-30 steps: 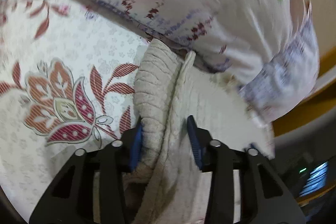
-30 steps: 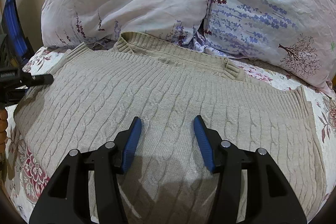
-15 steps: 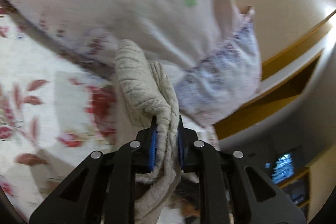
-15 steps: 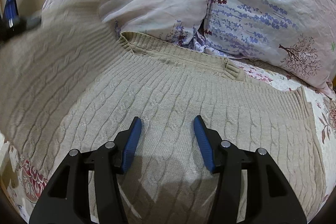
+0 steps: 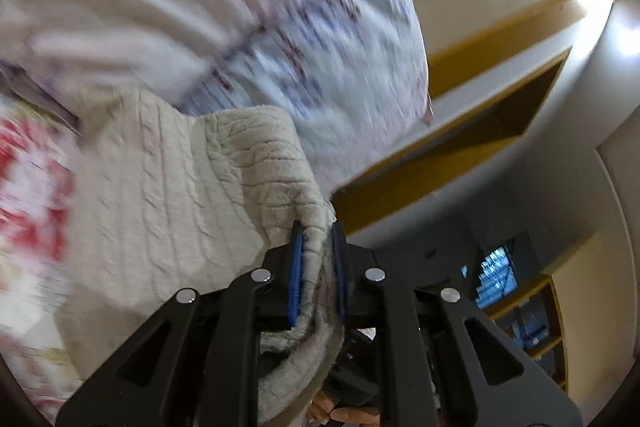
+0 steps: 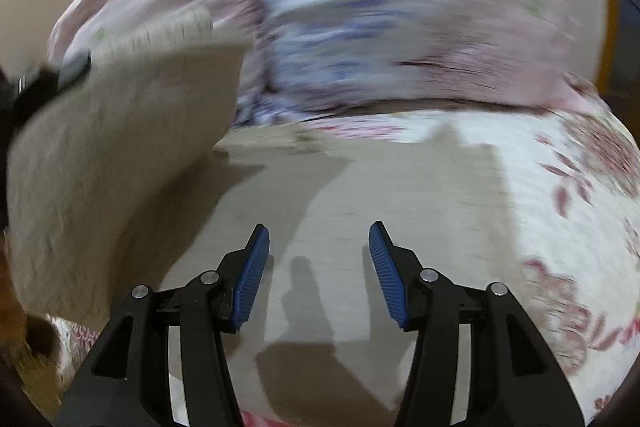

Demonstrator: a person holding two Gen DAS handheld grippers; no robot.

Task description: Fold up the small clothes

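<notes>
- Chunky cable-knit, beige and soft: the sweater (image 5: 168,195) lies on the bed, one edge lifted
- Left tongs (image 5: 317,233) have just been closing, and now they pinch a bunched fold of that knit
- Right tongs (image 6: 319,239) gape halfway, gripping nothing, above the flat part
- Floral bedspread (image 6: 560,227) underneath, lavender-print pillows (image 6: 400,27) behind, all blurred

The left wrist camera sits close behind its claw (image 5: 317,247), facing nearly level past the pillows (image 5: 340,27) toward the wall. The right wrist camera tilts down at the bed (image 6: 560,187), near the sweater (image 6: 320,207). Both views share pillows and sweater.
</notes>
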